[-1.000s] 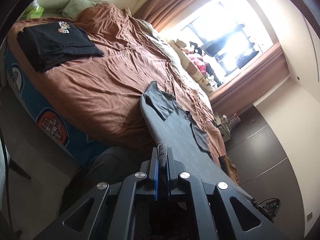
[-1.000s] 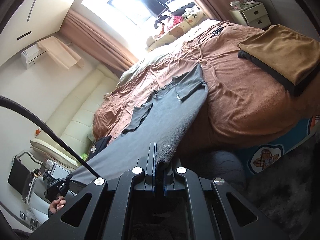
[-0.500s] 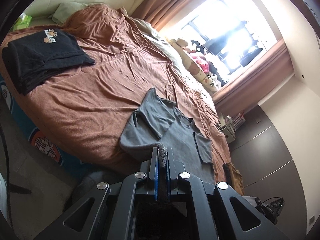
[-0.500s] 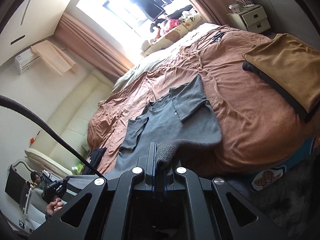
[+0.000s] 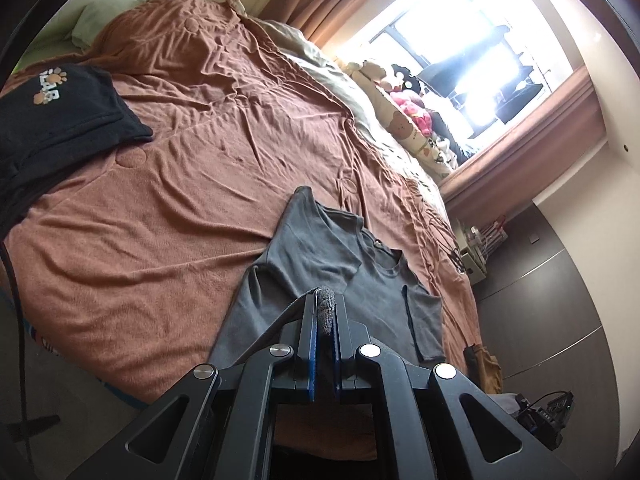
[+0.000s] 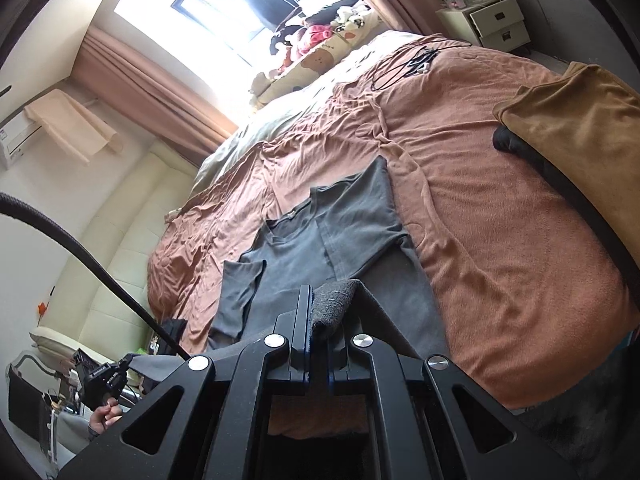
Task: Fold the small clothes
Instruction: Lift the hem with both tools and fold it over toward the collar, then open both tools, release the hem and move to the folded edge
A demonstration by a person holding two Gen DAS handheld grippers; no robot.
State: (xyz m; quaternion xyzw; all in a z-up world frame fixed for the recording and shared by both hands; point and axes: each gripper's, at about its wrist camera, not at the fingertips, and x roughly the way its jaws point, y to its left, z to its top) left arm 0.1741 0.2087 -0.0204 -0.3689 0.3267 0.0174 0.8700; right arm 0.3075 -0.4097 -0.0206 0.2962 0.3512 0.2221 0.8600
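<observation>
**Spotter:** Hem first. Your left gripper (image 5: 326, 308) is clamped tight on a bunched corner of the grey T-shirt (image 5: 372, 292), low in the middle of the left wrist view. Your right gripper (image 6: 318, 312) is pinched shut the same way on the other bottom corner.

**Operator:** Where does the shirt lie?

**Spotter:** On the brown bedspread (image 5: 192, 208), near the bed's near edge, neckline towards the window, both sleeves already turned in over the body. The lower part lifts off the bed up to your claws.

**Operator:** So which step is this?

**Spotter:** By my reading, the bottom-to-top fold. Your next move calls for carrying both corners level and together over the body, landing the hem near the collar, and only then letting go.

**Operator:** Room to work?

**Spotter:** Plenty of bare spread ahead of the collar. Mind the folded black garment (image 5: 60, 120) at the left of the left view and the tan folded cloth (image 6: 576, 120) at the upper right of the right view; both are well apart from the shirt. Watch the black cable (image 6: 92, 268) crossing the left of the right view.
</observation>
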